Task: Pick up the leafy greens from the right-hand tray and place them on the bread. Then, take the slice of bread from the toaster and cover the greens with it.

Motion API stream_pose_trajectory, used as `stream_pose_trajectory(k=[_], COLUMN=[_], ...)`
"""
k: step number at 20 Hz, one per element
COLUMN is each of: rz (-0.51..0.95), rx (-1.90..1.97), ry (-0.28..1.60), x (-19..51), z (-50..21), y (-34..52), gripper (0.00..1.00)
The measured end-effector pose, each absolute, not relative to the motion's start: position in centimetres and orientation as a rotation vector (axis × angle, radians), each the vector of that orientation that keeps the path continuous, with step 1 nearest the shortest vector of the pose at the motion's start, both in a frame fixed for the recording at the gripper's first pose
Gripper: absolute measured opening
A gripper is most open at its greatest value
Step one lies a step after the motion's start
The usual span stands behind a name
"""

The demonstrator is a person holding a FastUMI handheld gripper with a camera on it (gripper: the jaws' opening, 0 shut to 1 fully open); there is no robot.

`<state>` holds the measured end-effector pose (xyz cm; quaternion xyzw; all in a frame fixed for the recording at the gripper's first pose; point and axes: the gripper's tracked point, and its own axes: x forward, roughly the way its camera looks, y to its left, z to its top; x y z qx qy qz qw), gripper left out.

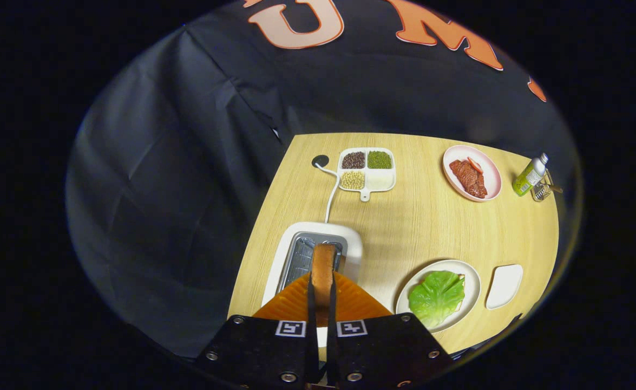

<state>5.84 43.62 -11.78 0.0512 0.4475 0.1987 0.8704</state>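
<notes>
Gripping the brown slice of toast edge-on, the black tool with orange ribbed fingers has its two pads nearly closed, pressing the slice from both sides right above the white pop-up toaster. The bread looks to be partly up out of the metal slot, though I can't tell if its bottom edge is clear yet.

Going left to right: the toaster sits near the left edge of the pale wooden table, its white cord running back to a hole in the top. Behind it is a white four-part dish of beans and grains. Further right there's a pink plate with red meat slices, then a small green bottle by the far right corner.

Near the fingers, on the right, a cream round plate carries the green leafy lettuce, which seems to lie over the base bread, so the greens step looks done. A small empty white tray sits just beside it.

Handling-wise, I'd guess the toast is light and stiffish but crumbly, so holding the flat faces mid-slice seems right, not squeezing hard. Bare table between toaster and plate leaves decent room to swing across; the slot walls are the only snag.
</notes>
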Motion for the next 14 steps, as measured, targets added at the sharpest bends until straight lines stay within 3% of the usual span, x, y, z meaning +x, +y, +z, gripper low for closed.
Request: stream_pose_trajectory(k=[14], rz=[0.396], rx=[0.152], ry=[0.846], x=[4.3], z=[-8.8], y=[34.5], gripper=[0.06])
